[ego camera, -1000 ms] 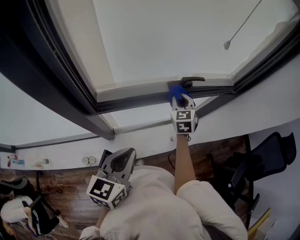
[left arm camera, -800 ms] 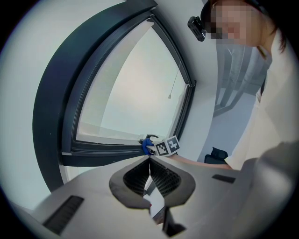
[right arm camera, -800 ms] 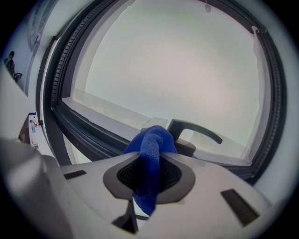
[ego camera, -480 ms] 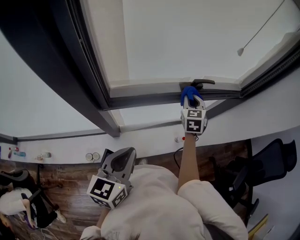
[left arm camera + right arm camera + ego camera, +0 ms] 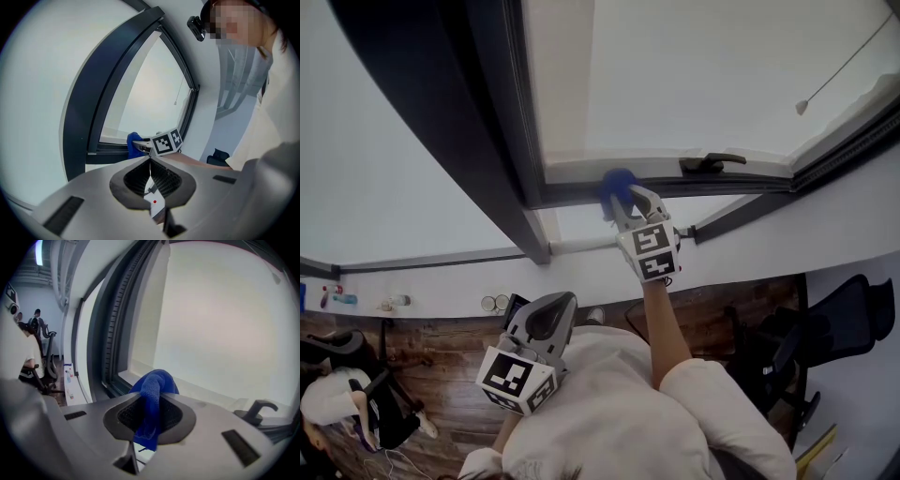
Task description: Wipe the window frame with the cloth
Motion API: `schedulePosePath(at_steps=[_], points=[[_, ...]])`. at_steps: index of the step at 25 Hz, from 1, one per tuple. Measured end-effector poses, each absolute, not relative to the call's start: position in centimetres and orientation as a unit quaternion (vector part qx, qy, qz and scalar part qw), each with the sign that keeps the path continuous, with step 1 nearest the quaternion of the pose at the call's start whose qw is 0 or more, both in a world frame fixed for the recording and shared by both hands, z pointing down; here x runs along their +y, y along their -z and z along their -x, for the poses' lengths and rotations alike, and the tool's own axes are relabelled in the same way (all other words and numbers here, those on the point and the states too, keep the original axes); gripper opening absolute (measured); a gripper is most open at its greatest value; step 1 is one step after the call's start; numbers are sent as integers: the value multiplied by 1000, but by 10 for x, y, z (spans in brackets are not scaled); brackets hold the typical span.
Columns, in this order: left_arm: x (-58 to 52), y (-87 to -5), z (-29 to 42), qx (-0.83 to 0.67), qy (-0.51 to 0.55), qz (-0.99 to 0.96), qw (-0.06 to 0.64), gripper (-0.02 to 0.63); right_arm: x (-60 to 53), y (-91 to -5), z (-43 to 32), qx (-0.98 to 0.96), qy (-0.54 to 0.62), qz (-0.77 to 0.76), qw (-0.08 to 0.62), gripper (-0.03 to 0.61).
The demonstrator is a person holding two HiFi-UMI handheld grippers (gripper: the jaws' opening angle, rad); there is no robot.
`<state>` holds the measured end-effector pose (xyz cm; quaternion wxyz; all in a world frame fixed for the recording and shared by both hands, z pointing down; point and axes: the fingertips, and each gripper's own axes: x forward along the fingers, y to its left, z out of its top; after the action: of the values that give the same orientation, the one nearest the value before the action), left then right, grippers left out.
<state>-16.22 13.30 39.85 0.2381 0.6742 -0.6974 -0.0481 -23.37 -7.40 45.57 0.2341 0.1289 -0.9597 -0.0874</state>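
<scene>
A blue cloth point(image 5: 616, 185) is bunched between the jaws of my right gripper point(image 5: 626, 199), which is shut on it. The cloth presses against the dark lower window frame point(image 5: 572, 193), left of the black window handle point(image 5: 711, 163). In the right gripper view the cloth point(image 5: 153, 397) stands up from the closed jaws, close to the frame's corner point(image 5: 112, 380), with the handle point(image 5: 257, 411) off to the right. My left gripper point(image 5: 551, 311) hangs low near the person's chest, shut and holding nothing. From the left gripper view, the cloth point(image 5: 134, 143) shows far ahead against the frame.
A blind cord with a small pull point(image 5: 803, 108) hangs across the pane at the upper right. The white sill point(image 5: 441, 291) carries small items point(image 5: 492, 303). A black office chair point(image 5: 839, 314) stands at the right, and a person point(image 5: 337, 408) is at the lower left.
My right gripper has slid the cloth leftward along the lower frame, away from the handle and toward the corner. The left gripper has stayed where it was.
</scene>
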Motion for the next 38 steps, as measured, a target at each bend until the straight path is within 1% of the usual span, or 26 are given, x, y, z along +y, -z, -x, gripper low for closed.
schedulePosePath(at_steps=[5,9,17,24,28,38], points=[[152,-399,174,-704,50,-668,237,9,-26,-459,266,-963,103,-75,239,54],[162,-401,181,-705,55,-665,241,9,3,-470,287,-956,132,-43,259,54],[181,-400,197,-716,68,-654,235,11,19,-500,320,-943,147,-22,298,54],[200,-405,225,-746,75,-618,238,11,17,-507,333,-945,145,-35,291,54],[195,-402,224,-740,79,-625,235,9,19,-507,332,-945,163,-28,283,54],[174,-402,217,-730,65,-637,237,9,11,-509,322,-939,182,-19,291,54]])
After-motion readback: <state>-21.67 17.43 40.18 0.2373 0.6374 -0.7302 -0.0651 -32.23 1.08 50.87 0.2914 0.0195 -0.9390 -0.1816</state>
